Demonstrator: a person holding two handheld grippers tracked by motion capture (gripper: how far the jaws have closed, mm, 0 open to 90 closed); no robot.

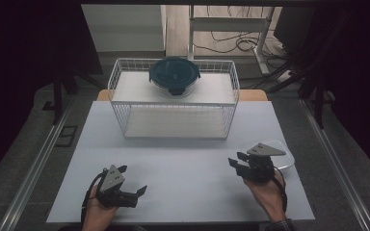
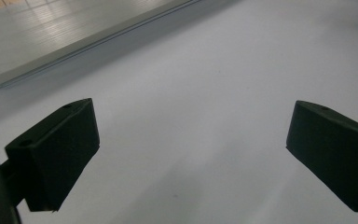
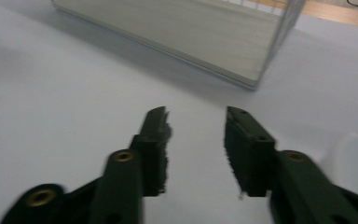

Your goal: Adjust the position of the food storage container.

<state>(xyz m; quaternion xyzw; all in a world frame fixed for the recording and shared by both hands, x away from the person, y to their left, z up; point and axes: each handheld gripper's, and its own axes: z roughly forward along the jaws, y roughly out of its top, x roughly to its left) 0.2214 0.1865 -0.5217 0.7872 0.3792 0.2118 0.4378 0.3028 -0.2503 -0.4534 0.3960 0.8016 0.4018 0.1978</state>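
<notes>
High view, desk: my white desk [image 1: 183,178] carries a white wire rack [image 1: 173,98] at its far middle; I take this rack as the landmark.
High view, container: a round clear container with a dark blue lid [image 1: 174,76] sits on the rack's upper shelf, about at its middle.
High view, left tool: my left tool [image 1: 137,191] is on the near side of the rack and off toward its left end, held low over the desk in my left hand [image 1: 99,211]; its jaws stand apart.
High view, right tool: my right tool [image 1: 236,160] is on the near side of the rack, just past its right end, held in my right hand [image 1: 267,190]; its jaws are parted with nothing between them.
High view, clear piece: a flat transparent piece [image 1: 282,156] lies on the desk beyond the rack's right end on the near side, partly under my right tool.
Left gripper view: my two black jaws stand wide apart over bare desk; the rack's lower shelf [image 2: 70,32] shows at the upper left.
Right gripper view: my jaws are apart by a narrow gap over the desk; the rack's lower shelf and corner [image 3: 256,81] lie ahead; a blurred pale shape sits at the lower right, and I cannot tell what it is.
</notes>
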